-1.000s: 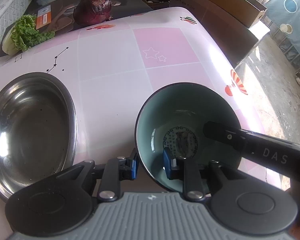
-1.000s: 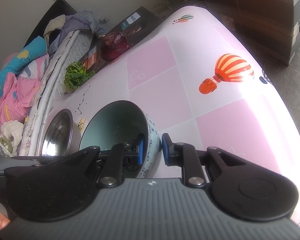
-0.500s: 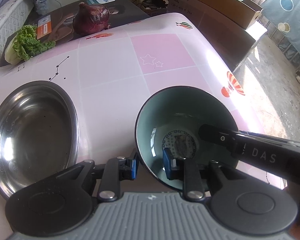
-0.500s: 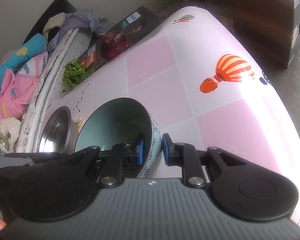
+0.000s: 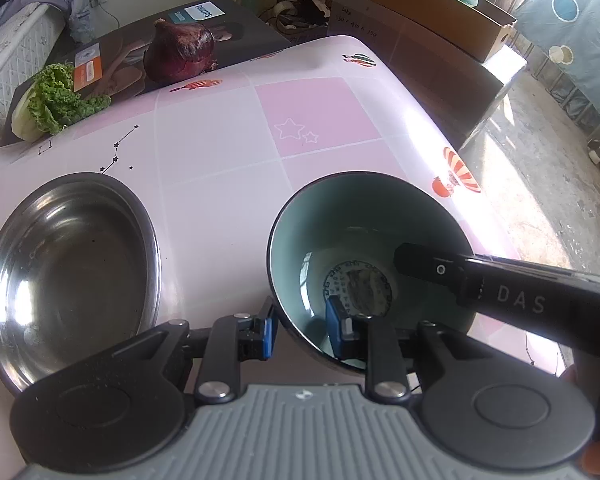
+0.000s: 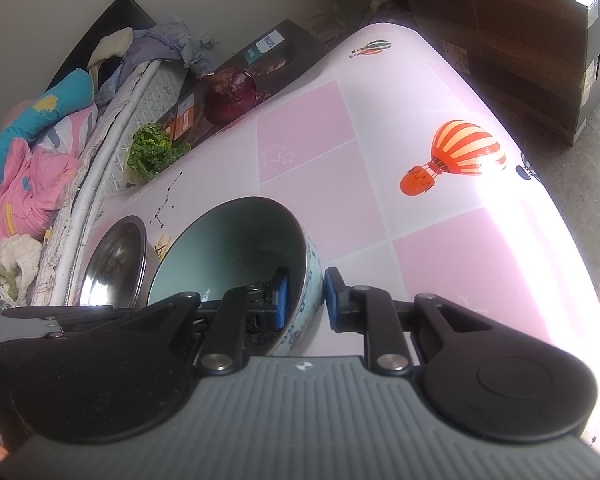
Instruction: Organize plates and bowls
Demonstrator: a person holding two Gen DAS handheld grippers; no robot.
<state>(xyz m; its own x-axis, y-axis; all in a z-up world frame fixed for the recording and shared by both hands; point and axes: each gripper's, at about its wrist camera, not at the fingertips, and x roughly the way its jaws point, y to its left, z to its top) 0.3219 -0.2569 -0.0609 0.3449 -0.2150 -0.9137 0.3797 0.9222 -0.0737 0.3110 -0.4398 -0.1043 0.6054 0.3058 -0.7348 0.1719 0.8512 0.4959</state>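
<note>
Between us we hold a ceramic bowl [image 5: 364, 248], round and deep, its inside a smooth pale teal glaze with a dark rim and a printed round medallion at the bottom; the right wrist view shows its outer wall [image 6: 310, 280] white with a blue pattern. It hangs tilted above the counter [image 5: 220, 140], mouth turned up and away from us rather than level.

Our left gripper [image 5: 302, 330] straddles the near rim, one blue pad [image 5: 269, 336] outside the wall and the other inside the bowl; it is clamped on that rim. Our right gripper [image 6: 303, 299] straddles the rim on the other side, its left pad [image 6: 280, 300] inside and its right pad outside beside the patterned wall. We cannot tell from the pictures whether the outer pad presses the wall. In the left wrist view the right gripper's dark finger, lettered DAS, reaches across into the bowl.

Just left of the bowl a wide, shallow stainless steel bowl [image 5: 68, 272] sits upright on the counter, shiny and faintly speckled. The counter wears a glossy pink and white checked cover with stars and a striped balloon [image 6: 456, 156]. At the far edge lie a leafy green lettuce [image 5: 52, 100] and a dark purple onion [image 5: 180, 54] resting on a flat dark box.
</note>
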